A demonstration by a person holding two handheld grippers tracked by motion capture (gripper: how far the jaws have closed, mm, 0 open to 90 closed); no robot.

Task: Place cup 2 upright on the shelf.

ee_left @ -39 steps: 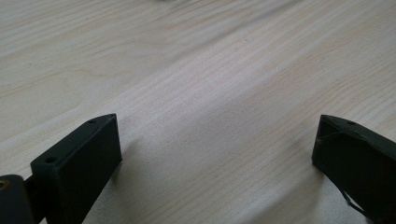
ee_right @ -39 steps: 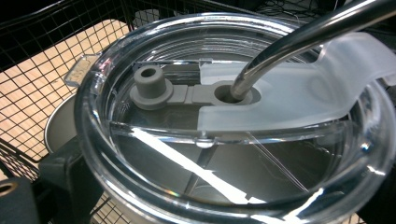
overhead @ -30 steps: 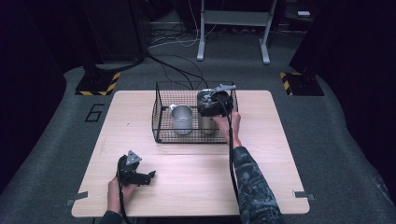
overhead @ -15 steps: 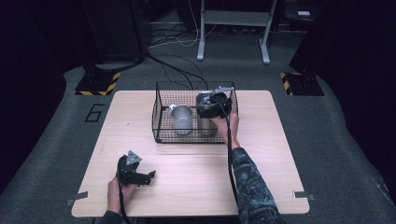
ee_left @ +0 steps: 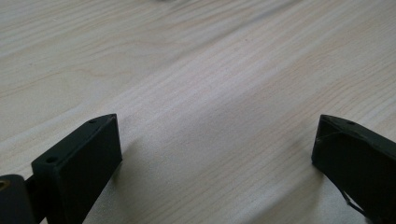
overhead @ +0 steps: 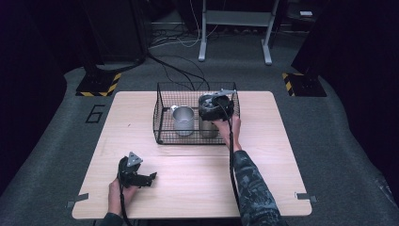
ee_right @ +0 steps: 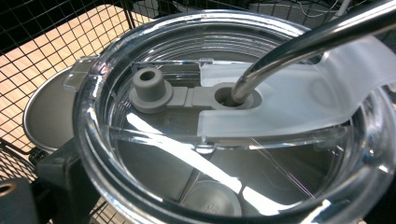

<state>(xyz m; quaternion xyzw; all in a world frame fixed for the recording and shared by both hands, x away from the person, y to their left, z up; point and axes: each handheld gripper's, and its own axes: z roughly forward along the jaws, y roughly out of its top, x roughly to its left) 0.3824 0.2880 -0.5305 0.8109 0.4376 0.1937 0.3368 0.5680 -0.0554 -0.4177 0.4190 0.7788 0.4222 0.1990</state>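
A black wire basket stands at the back middle of the wooden table. Two steel tumblers are inside it. The open tumbler stands on the left and appears as a grey mouth in the right gripper view. The right tumbler carries a clear lid with a metal straw. My right gripper reaches down into the basket, its jaws closed on that lid's rim. My left gripper rests open near the table's front left, with bare wood between its jaws.
The basket's wire walls rise close around the right gripper. Beyond the table, desk legs and cables stand on the floor, with yellow-black striped plates to both sides.
The right gripper has sunk slightly lower and nearer over the right tumbler in the basket. The left gripper has stayed where it was.
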